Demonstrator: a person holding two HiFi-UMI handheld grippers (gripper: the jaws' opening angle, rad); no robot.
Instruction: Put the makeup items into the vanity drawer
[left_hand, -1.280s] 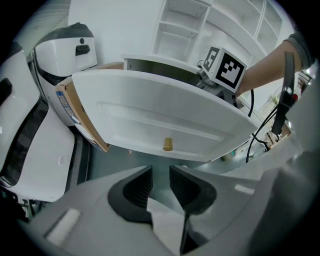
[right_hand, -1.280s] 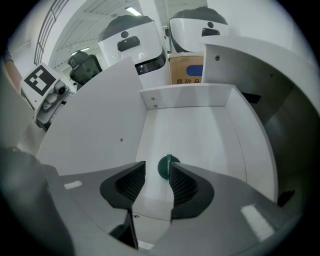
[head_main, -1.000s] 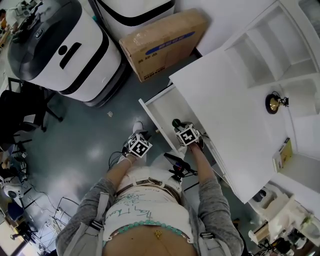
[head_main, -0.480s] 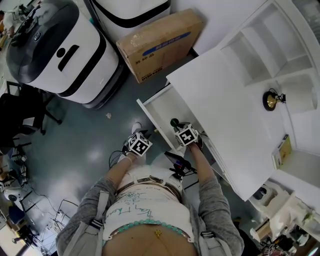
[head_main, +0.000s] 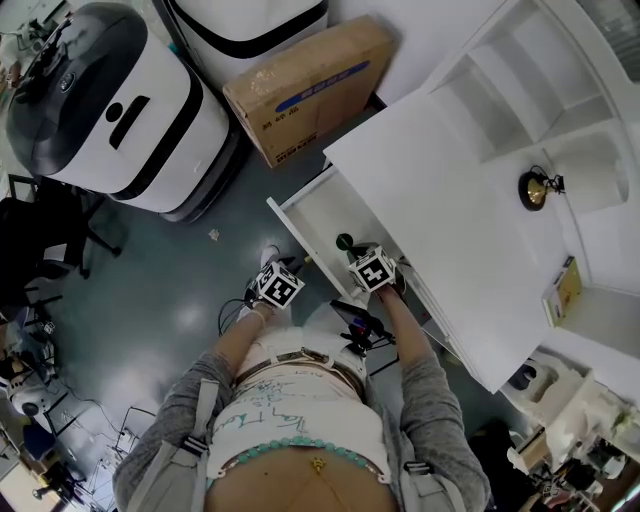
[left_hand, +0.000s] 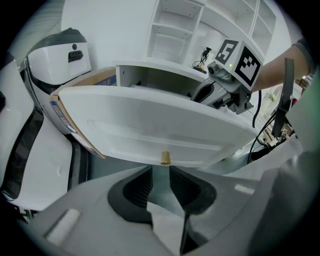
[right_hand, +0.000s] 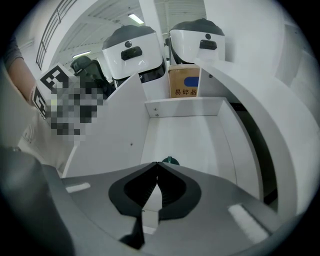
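The white vanity drawer (head_main: 318, 222) stands pulled out. My right gripper (head_main: 352, 252) hangs over its near end, pointing steeply down. Its jaws have just been closing and now meet, shut on nothing (right_hand: 158, 164). A small dark green makeup item (right_hand: 170, 161) lies on the drawer floor (right_hand: 190, 140) just past the tips, seen as a dark green dot (head_main: 344, 242) in the head view. My left gripper (head_main: 296, 268) sits outside the drawer front (left_hand: 150, 125). It is open (left_hand: 160, 170), empty, its tips just below the gold knob (left_hand: 165, 158).
The white vanity top (head_main: 460, 200) runs to the right, with open shelves (head_main: 540, 80) and a small gold ornament (head_main: 533, 188). A cardboard box (head_main: 305, 90) and two white-and-black machines (head_main: 110, 100) stand on the grey floor beyond the drawer. Cables (head_main: 355, 325) hang at the person's waist.
The head view has drifted, so the whole scene sits slightly up and left in the picture. Both grippers stay in place by the drawer.
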